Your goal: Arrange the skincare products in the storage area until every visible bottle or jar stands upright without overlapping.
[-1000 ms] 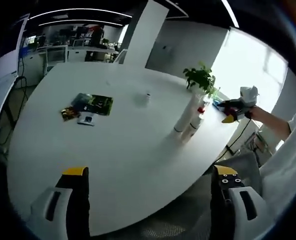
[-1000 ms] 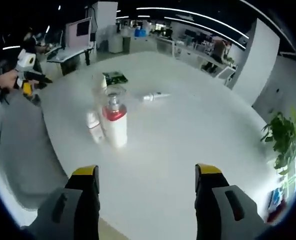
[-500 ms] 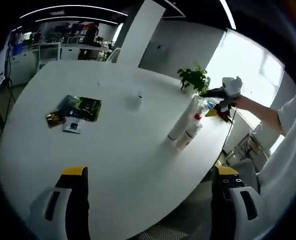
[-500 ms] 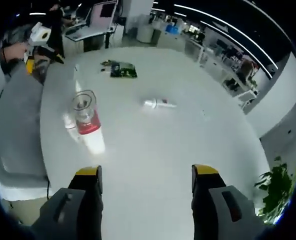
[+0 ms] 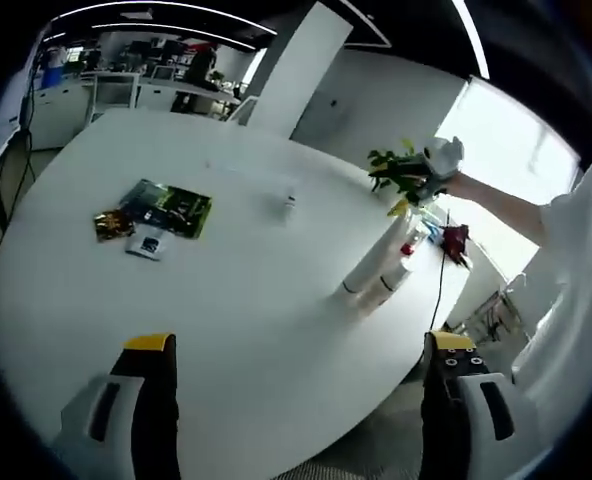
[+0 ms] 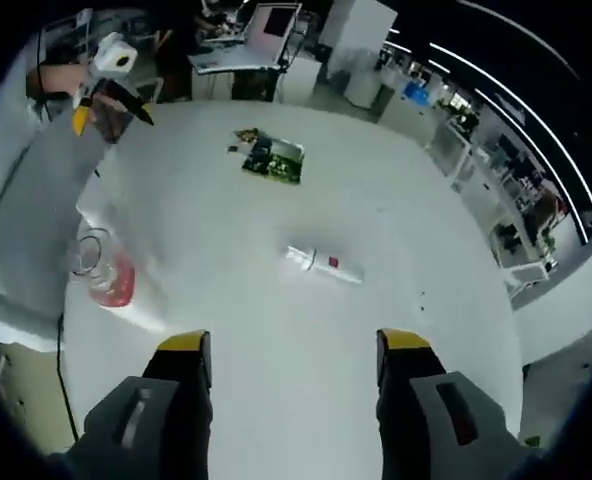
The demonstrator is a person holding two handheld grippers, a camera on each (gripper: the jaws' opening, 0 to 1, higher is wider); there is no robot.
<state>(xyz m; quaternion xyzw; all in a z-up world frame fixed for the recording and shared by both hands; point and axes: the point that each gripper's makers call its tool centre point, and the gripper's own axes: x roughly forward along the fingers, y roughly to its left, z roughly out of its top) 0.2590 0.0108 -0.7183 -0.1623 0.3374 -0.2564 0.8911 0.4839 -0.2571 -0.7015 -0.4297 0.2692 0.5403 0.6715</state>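
Observation:
On the round white table, two tall white bottles stand upright close together near the right edge. A smaller white bottle stands against them. One has a red band and a clear cap. A small white tube with a red mark lies on its side mid-table, the same tube lying far off. My left gripper is open and empty near the front edge. My right gripper is open and empty, high over the table with the lying tube ahead of it. The right gripper hangs above the standing bottles.
Green and gold sachets lie on the table's left part, the same sachets beyond the tube. A potted plant stands at the far right edge. The left gripper is in a hand at upper left. Desks and chairs ring the table.
My right gripper has lifted and swung out over the table past the standing bottles, bringing the lying tube nearer its middle. The left gripper has barely shifted. No object has moved.

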